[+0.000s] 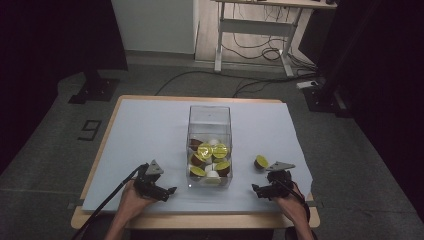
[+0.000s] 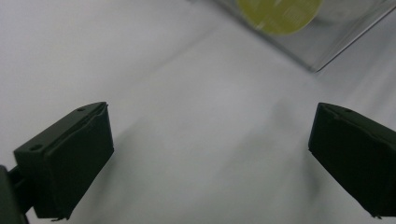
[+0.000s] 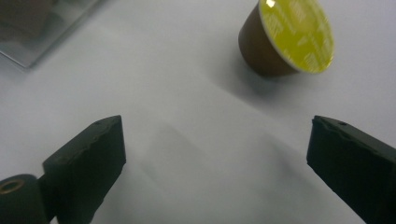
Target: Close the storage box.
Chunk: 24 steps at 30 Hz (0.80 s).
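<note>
While both grippers sit low at the near edge of the table, neither has hold of anything. Right gripper (image 1: 258, 190) is in the person's right hand (image 1: 290, 205), jaws spread wide with only bare white sheet between them. Left gripper (image 1: 170, 191) in the left hand (image 1: 132, 200), jaws just as wide, nothing between them either.

Loose capsule (image 1: 260, 162): brown body, yellow-green foil lid, lying on its side on the white sheet (image 1: 150, 130), to the right of the clear box (image 1: 210, 120) and apart from it. It is just ahead of the right gripper and not touching it. In the right gripper view the capsule (image 3: 287, 39) lies up and right of the jaw gap, lid tilted toward the camera, well clear of both pads (image 3: 93, 158).

The clear box stands upright mid-table, open top, between the two grippers. Inside: a pile of capsules (image 1: 210, 160) in the lower part, mixed brown and white bodies, several yellow-green lids facing up; exact count hard to tell. In the left gripper view a corner of the box (image 2: 322, 56) is up and right of the jaws, one yellow-green lid (image 2: 280, 14) visible through the wall.

Cables trail from both grippers back toward the person. The sheet covers most of the wooden table (image 1: 200, 220)
</note>
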### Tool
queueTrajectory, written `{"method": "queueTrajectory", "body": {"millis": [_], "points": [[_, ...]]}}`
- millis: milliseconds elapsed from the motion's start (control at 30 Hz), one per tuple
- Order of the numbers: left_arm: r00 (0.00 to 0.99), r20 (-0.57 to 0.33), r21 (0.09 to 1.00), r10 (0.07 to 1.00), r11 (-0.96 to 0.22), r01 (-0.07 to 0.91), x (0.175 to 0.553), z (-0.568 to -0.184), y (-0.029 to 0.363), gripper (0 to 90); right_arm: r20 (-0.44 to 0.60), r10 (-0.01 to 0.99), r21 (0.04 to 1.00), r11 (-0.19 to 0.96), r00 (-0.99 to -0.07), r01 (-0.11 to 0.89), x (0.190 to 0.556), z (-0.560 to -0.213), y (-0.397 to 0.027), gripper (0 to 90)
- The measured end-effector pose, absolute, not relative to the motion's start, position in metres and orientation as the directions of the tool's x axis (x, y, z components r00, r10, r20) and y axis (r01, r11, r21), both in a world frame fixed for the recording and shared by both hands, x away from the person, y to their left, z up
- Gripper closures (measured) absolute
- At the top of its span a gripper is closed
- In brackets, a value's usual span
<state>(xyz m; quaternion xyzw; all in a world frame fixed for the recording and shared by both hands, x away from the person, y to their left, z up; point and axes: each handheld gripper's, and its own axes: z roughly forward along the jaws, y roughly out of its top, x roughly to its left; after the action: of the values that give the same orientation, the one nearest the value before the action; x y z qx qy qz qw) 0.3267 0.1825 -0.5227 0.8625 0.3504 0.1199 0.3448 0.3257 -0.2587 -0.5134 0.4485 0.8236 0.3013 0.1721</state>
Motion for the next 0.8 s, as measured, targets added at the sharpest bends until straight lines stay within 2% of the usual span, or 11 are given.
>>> {"method": "queueTrajectory", "body": {"millis": [200,400,800], "points": [[0.738,-0.082,0.722,0.67,-0.47,0.507,0.32,-0.512,0.183,3.3,-0.026,0.835,0.667,0.424,-0.55,0.613,0.323,-0.508,-0.256,10.9],[0.749,-0.081,0.755,0.658,-0.45,0.476,0.314,-0.503,0.183,14.3,-0.012,0.822,0.693,0.418,-0.57,0.588,0.321,-0.501,-0.255,11.9],[0.801,-0.059,0.785,0.596,-0.468,0.407,0.308,-0.489,0.17,17.9,0.007,0.77,0.729,0.432,-0.637,0.531,0.316,-0.488,-0.242,13.8]]}}
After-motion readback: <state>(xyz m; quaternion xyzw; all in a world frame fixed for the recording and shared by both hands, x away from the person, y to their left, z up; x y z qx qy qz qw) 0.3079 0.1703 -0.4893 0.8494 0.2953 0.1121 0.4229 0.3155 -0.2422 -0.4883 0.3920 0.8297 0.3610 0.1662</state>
